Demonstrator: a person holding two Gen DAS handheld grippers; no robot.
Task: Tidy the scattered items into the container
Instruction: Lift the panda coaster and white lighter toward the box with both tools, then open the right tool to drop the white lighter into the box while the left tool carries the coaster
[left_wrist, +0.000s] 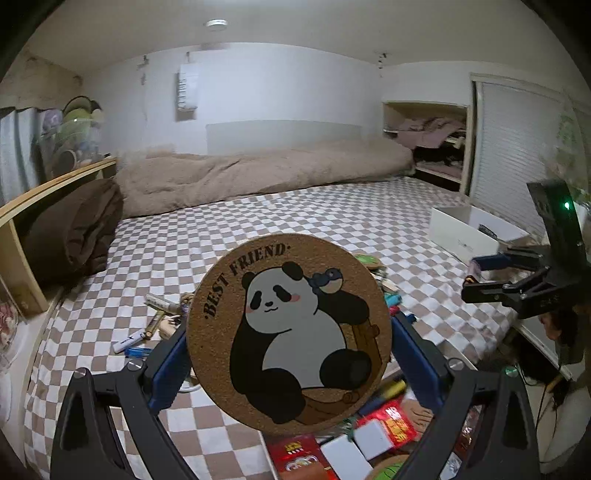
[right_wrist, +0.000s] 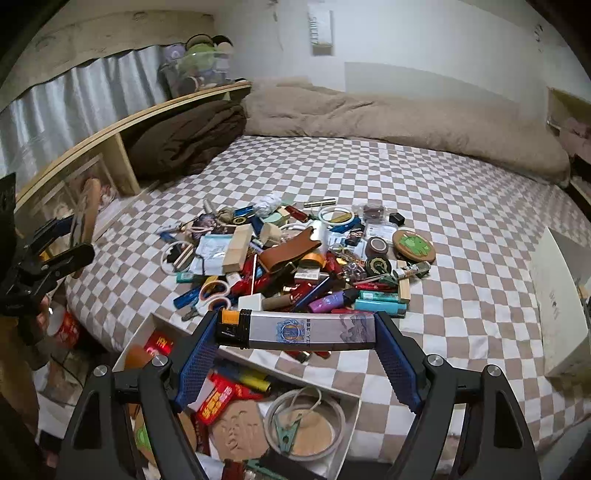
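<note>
left gripper (left_wrist: 288, 354) clamped on a round cork coaster (left_wrist: 288, 332), blue pads pressing its left and right edges. coaster stands upright, face to camera, panda print and "best friend" text. it hangs over the bed edge, above the container (left_wrist: 332, 458) at bottom of the left wrist view. container there shows red packets (left_wrist: 391, 421) and white blocks (left_wrist: 369, 439), partly blurred.

behind the coaster, a few pens (left_wrist: 147, 332) lie on the checkered sheet (left_wrist: 258, 221). brown pillow (left_wrist: 81, 229) far left by a wooden rail, beige duvet (left_wrist: 258, 173) along the back wall. white box (left_wrist: 469, 229) on the right side of the bed, near the right gripper as seen from the left wrist.

right wrist view: left gripper at the far left edge, coaster seen edge-on in its jaws. centre of bed holds the pile (right_wrist: 295, 258) of scattered bits: brown leather strap (right_wrist: 291, 251), wood blocks (right_wrist: 236, 247), tape roll (right_wrist: 214, 291), lighters (right_wrist: 380, 302), green-print coaster (right_wrist: 413, 245) at the pile's right edge.

right gripper (right_wrist: 295, 330) part closed on a silver lighter (right_wrist: 295, 330) with an orange and black cap, held crosswise, one pad on each end. it sits just in front of the pile, above the near bed edge. below it the container (right_wrist: 354, 402) holds red packets, a yellow marker (right_wrist: 251, 380), a tape ring (right_wrist: 306, 424) and a green clip (right_wrist: 284, 432). white box again at far right.
</note>
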